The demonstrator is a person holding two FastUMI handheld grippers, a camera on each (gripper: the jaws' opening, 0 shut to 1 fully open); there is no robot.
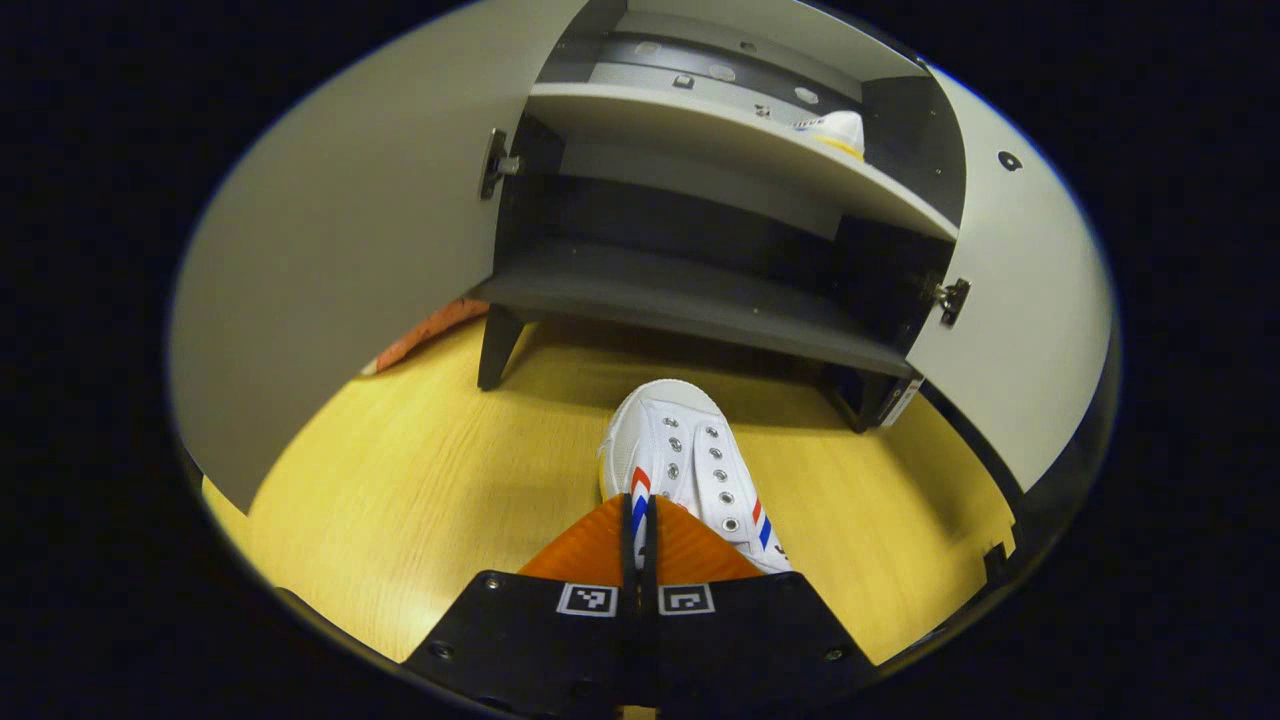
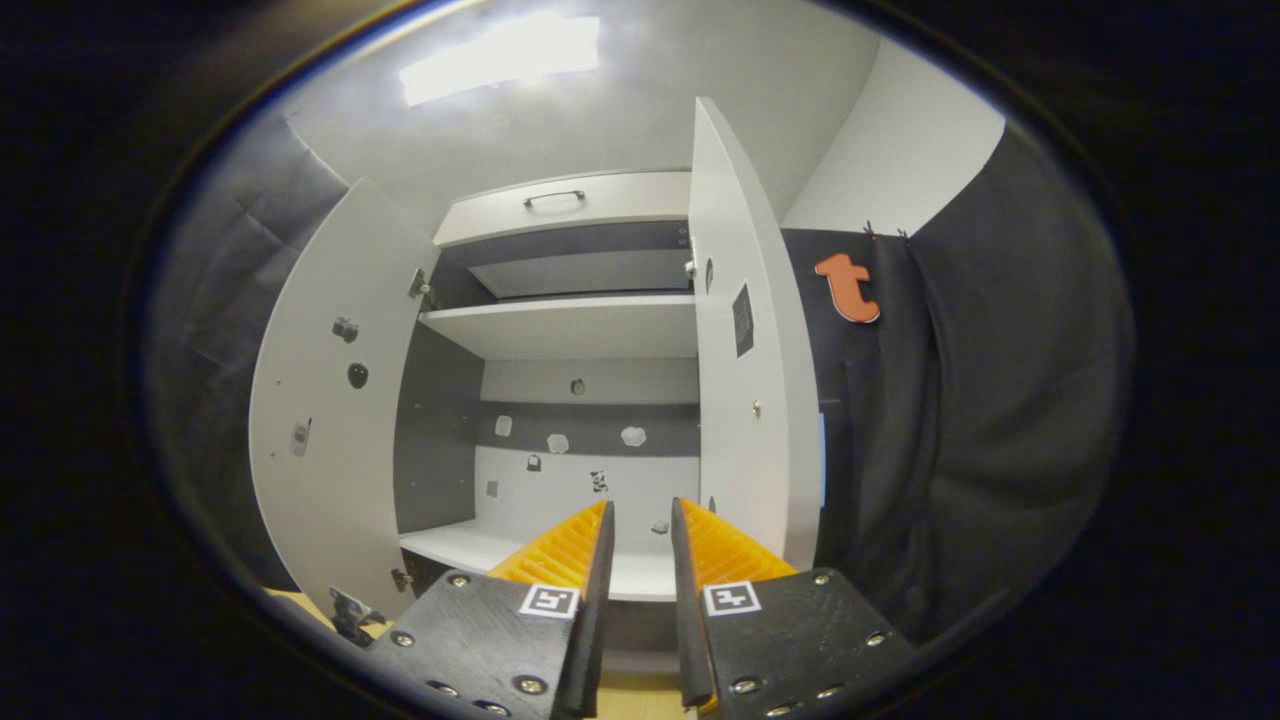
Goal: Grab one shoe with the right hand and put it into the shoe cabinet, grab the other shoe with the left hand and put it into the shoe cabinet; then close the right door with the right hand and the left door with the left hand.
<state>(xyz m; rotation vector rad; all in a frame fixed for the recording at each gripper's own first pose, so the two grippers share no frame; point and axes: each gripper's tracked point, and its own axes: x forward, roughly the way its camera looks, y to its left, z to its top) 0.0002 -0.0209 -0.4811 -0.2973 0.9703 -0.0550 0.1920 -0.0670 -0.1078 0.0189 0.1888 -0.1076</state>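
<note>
Shoe [image 1: 690,470] on wood floor [image 1: 420,500], near cabinet [image 1: 700,300] front, left gripper [image 1: 640,515] fingers pressed onto its side edge. Second shoe [image 1: 835,130] on upper shelf [image 1: 720,130], far right. Right gripper [image 2: 640,520] slightly parted, holding nothing, facing cabinet between both open doors. No readable writing.

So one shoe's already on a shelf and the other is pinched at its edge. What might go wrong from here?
The left hand-held gripper grips the shoe only by a thin edge of its collar, so it may slip or swing once raised. The first shoe sits near the shelf's front edge, so a bump might knock it off. The shoe could also clip the lower shelf while going in.
</note>
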